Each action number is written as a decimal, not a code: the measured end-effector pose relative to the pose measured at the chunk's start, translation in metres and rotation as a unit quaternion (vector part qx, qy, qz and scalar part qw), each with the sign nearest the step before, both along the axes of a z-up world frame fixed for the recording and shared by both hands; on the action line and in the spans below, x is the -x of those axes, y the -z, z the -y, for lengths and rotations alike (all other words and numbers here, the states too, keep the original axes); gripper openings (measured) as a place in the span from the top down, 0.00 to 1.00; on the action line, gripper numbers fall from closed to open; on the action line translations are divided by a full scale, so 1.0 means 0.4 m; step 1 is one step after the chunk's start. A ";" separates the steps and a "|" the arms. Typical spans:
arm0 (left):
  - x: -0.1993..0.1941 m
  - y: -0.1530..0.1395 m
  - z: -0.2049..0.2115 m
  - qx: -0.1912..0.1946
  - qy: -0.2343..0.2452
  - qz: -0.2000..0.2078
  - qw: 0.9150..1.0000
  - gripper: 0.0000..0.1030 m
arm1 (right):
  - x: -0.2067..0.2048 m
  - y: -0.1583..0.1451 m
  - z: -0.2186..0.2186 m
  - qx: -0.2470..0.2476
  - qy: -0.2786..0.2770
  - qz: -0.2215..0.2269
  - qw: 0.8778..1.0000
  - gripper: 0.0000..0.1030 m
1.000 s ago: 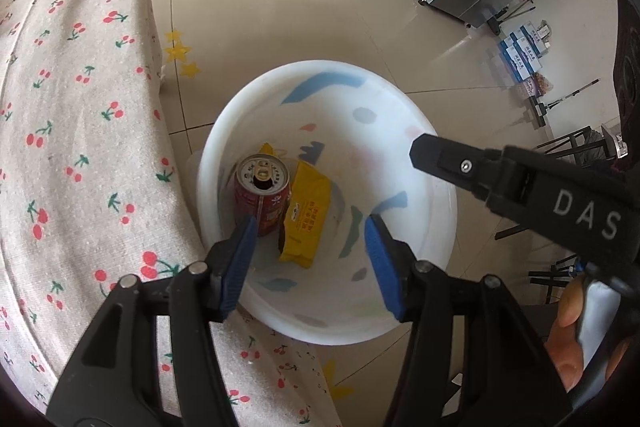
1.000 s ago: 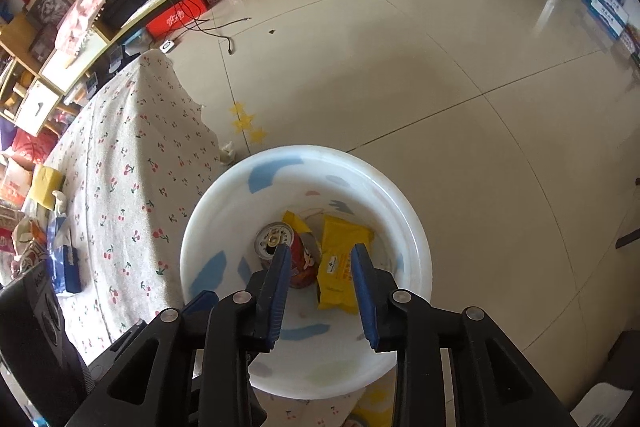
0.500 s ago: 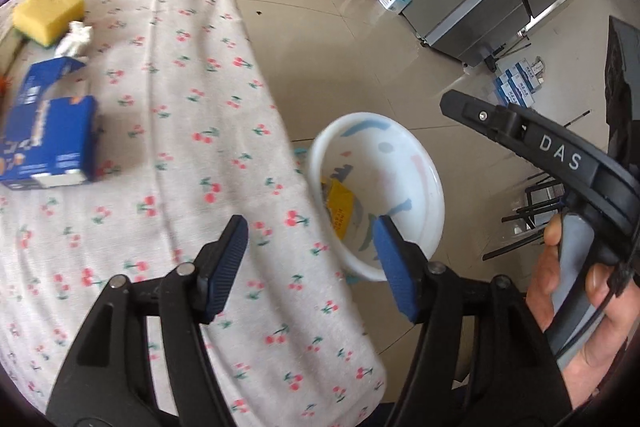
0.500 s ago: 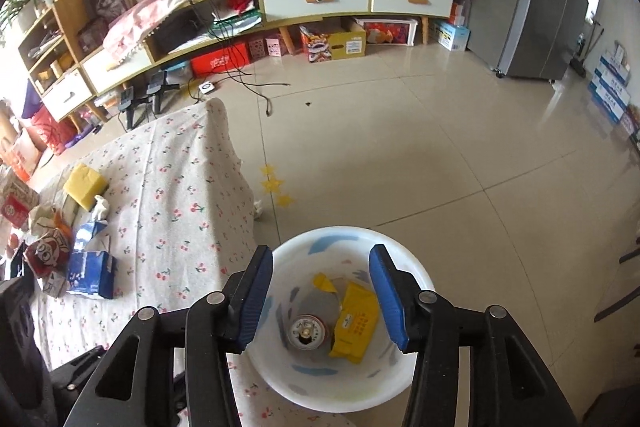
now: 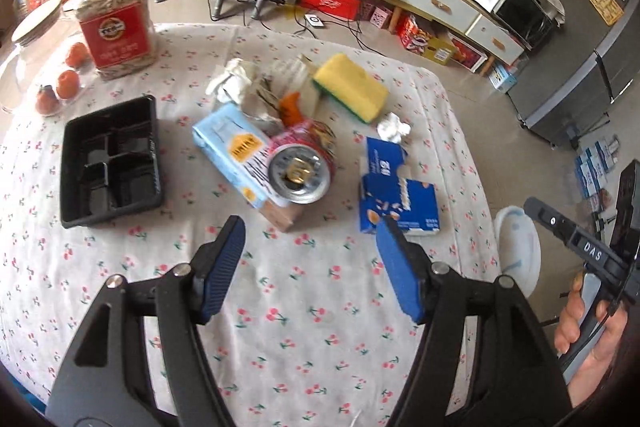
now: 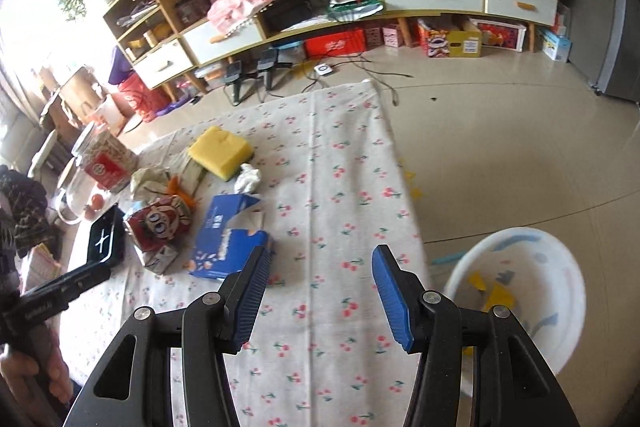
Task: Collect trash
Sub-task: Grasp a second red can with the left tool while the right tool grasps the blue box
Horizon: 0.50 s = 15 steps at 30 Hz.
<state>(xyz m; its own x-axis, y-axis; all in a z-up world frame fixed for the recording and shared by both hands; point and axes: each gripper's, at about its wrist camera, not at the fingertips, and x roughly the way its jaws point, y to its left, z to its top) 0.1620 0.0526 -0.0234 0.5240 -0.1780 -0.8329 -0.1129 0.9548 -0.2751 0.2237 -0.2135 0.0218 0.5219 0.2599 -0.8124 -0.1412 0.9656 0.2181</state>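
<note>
Both pairs of blue-padded fingers are held apart over the table (image 5: 280, 327), which is covered by a white cloth printed with small red cherries, and nothing is gripped by either. The left gripper (image 5: 310, 263) has its fingers spread wide, having just been opening, with only bare cloth seen between them; the right gripper (image 6: 320, 287) has its fingers moderately parted, likewise recently opened, above the cloth near the table's right edge. The trash is gathered toward the far middle of the table: a crushed red drink can (image 5: 302, 163) is lying with its silver top turned to the left camera, touching a pale blue carton with a yellow label (image 5: 236, 151) on its left. Just right of the can, toward the right edge, a torn dark blue cardboard box (image 5: 396, 195) is lying flat. Beyond it a small crumpled white paper ball (image 5: 394, 129) is seen beside a yellow sponge with a green underside (image 5: 350, 87). More crumpled white tissue (image 5: 232, 81) is lying behind the carton. A black plastic compartment tray (image 5: 110, 163) is placed toward the left edge, and a clear jar with a red label (image 5: 116, 19) is standing at the far left corner. A white plastic basin with coloured patches (image 6: 532, 287) is standing on the floor beside the table's right edge, with yellow wrappers (image 6: 494, 291) inside it.
</note>
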 end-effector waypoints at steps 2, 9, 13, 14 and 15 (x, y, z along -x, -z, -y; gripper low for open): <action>-0.017 0.002 -0.007 -0.007 0.009 0.002 1.000 0.32 | -0.010 0.016 -0.043 -0.012 -0.011 -0.011 1.000 0.47; -0.114 0.057 -0.013 -0.062 0.059 -0.018 0.996 0.27 | -0.045 0.083 -0.107 -0.012 -0.009 -0.055 0.998 0.47; -0.150 0.090 -0.009 -0.060 0.070 -0.035 0.995 0.27 | -0.065 0.120 -0.125 -0.020 -0.010 -0.077 0.997 0.47; -0.158 0.097 -0.009 -0.060 0.069 -0.039 0.995 0.27 | -0.070 0.126 -0.127 -0.020 -0.010 -0.079 0.997 0.47; -0.164 0.103 -0.008 -0.063 0.071 -0.042 0.995 0.27 | -0.077 0.133 -0.133 -0.022 -0.010 -0.081 0.996 0.47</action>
